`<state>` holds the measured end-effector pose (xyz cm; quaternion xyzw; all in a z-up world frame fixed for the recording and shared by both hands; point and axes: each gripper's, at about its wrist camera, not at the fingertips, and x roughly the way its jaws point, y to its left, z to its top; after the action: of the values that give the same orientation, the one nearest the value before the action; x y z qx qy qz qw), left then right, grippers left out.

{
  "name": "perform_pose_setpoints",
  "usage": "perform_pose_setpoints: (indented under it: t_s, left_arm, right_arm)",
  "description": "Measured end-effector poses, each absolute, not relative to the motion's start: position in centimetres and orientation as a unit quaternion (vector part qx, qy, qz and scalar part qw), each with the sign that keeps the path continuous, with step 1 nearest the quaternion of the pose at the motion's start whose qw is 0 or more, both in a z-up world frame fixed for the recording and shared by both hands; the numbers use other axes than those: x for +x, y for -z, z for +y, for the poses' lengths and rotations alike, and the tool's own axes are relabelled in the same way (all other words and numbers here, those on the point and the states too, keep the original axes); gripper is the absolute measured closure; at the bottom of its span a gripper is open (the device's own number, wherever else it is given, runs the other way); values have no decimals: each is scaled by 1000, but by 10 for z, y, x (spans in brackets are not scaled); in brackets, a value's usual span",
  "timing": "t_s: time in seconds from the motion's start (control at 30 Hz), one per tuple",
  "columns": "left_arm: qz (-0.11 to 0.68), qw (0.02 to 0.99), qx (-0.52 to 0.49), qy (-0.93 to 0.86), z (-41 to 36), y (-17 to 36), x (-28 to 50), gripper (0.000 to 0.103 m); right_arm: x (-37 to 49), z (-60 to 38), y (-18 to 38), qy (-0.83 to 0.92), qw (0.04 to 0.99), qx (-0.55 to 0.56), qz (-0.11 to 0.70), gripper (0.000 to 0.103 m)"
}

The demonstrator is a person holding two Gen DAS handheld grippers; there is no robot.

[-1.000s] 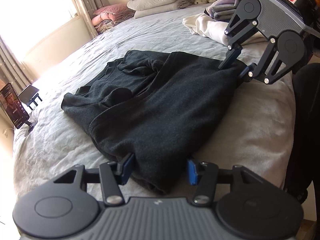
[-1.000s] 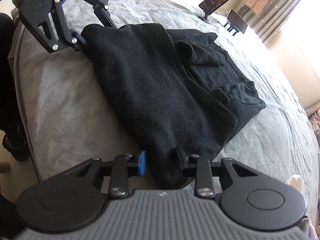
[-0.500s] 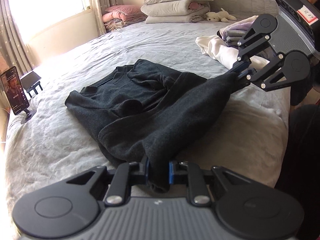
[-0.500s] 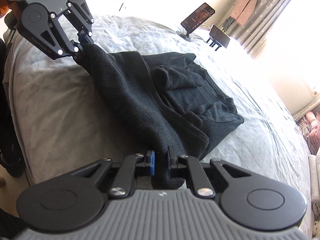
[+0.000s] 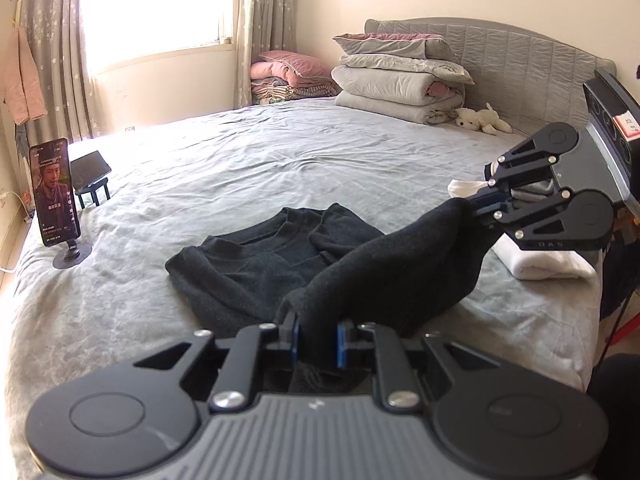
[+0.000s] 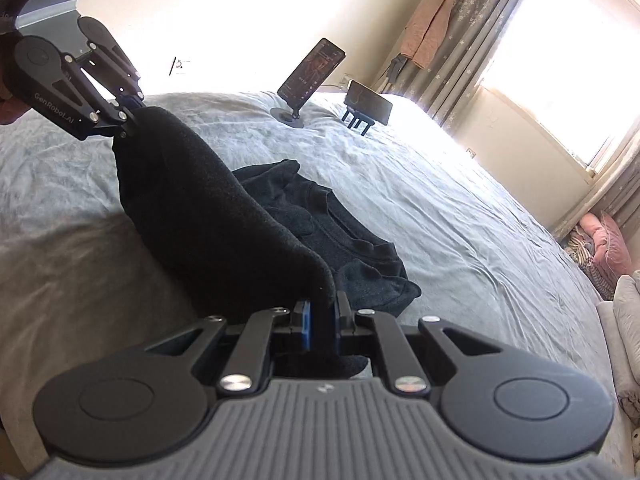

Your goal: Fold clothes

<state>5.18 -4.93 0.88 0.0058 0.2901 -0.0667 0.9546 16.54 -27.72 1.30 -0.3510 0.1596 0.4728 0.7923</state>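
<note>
1. You've got it! Both grippers were standing open around the near hem of the dark sweater (image 5: 280, 276) a second ago; now your left gripper (image 5: 317, 338) is pinched narrow on one corner, cloth bunched between its blue pads.
2. Your right gripper (image 6: 322, 324) is pinched on the other corner the same way. In the left wrist view it shows at the right edge of the frame (image 5: 486, 206), clamped on the cloth.
3. The hem has come up off the bed (image 5: 360, 168). It was lying flat a second ago; now it hangs as a dark ridge between your two grippers, in the lower middle of both views.
4. The neck end of the sweater has stayed down on the grey cover, centre of frame, collar toward the window.
5. My read: the grab is done and the fold is under way. Carrying the hem toward the collar looks like the next step, keeping both corners level so it lands square.
6. The count: one dark sweater in play and two grippers, both holding it.
7. Around it: one phone on a stand (image 5: 54, 194) at the left edge, one smaller screen on a little stand (image 5: 91, 172) just beside it, one white folded pile (image 5: 536, 260) at the right, and one plush toy (image 5: 482, 118) by the headboard.
</note>
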Motion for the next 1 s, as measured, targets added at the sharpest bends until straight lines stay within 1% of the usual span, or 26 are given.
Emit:
perform_pose_setpoints:
  t_s: [0.1,0.3,0.43,0.5,0.53,0.57,0.63,0.67,0.7,0.73,0.77,0.8,0.83,0.9,1.0]
  left_arm:
    - [294,954,-18,59,-35,-3,77,87]
    - [317,941,-99,56,2,27,125,86]
    - [330,924,-184,61,31,55,147,85]
    - [324,912,-242,69,45,71,153,83]
    - [320,907,-265,74,51,77,156,82]
    - [313,900,-291,80,56,83,156,78]
    - [294,885,-347,96,68,96,156,69]
    - [285,878,-372,102,73,102,154,59]
    - [274,868,-400,110,78,108,151,55]
    - [262,856,-430,119,83,114,149,53]
    - [252,846,-452,124,87,119,146,49]
    - [241,838,-472,129,90,123,143,46]
    - [233,834,-482,133,92,125,140,45]
    - [222,835,-484,139,91,124,136,39]
    - [221,849,-459,137,80,118,135,38]
  right_arm:
    - [189,-267,-7,-466,801,-333,174,93]
    - [239,-251,14,-468,808,-277,228,93]
    - [273,-250,32,-476,807,-204,283,92]
    - [290,-252,43,-480,805,-155,314,91]
    - [297,-254,47,-483,802,-130,326,89]
    - [303,-257,51,-486,800,-100,338,84]
    - [317,-267,58,-491,792,-23,364,80]
    - [324,-274,61,-493,784,21,376,78]
    - [330,-281,63,-495,775,65,388,76]
    - [335,-288,65,-496,766,105,396,67]
    - [338,-294,66,-496,760,135,398,55]
    - [340,-301,68,-496,753,166,400,50]
    - [343,-308,69,-495,745,197,401,44]
    - [344,-316,71,-496,735,230,401,42]
    - [342,-323,75,-498,727,254,400,41]
